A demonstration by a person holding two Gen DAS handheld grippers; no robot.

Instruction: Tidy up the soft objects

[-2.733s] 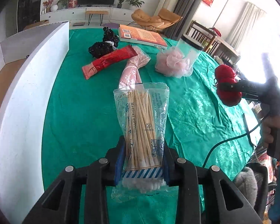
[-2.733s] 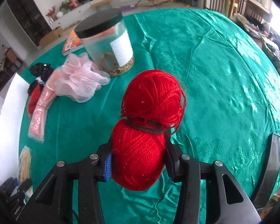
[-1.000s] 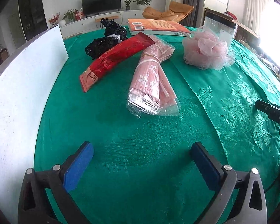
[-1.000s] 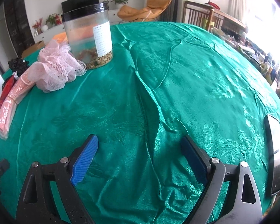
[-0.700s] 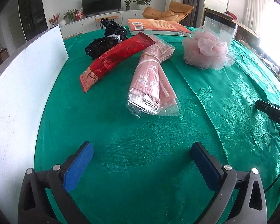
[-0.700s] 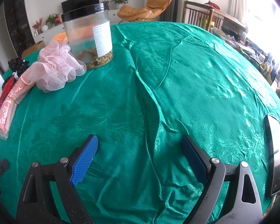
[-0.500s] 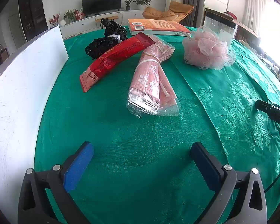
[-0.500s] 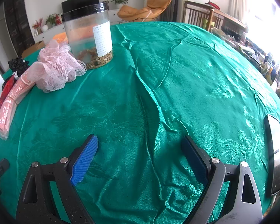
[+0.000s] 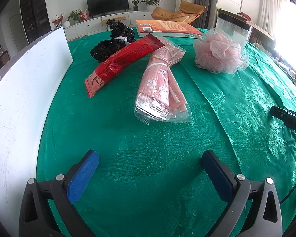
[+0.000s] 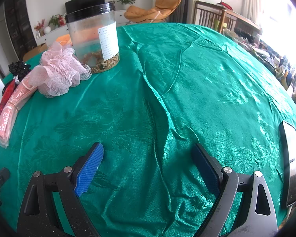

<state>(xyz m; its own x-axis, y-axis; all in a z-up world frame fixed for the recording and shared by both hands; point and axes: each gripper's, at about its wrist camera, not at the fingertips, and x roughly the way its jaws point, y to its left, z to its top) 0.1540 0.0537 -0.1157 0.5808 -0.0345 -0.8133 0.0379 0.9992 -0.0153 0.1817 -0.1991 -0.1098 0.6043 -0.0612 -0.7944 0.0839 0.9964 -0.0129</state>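
Observation:
My left gripper is open and empty, low over the green tablecloth. Ahead of it lie a pink packet of patterned cloth in clear wrap, a red packet, a black mesh bundle and a pink mesh bath puff. My right gripper is open and empty over bare cloth. The puff and the pink packet lie to its far left.
A white board stands along the left table edge. An orange book lies at the back. A clear jar with a black lid stands behind the puff. A dark phone-like slab lies at the right edge.
Earlier my left gripper held a bag of cotton swabs and my right held red yarn. Both now are open and empty. Nothing has moved in the last second.

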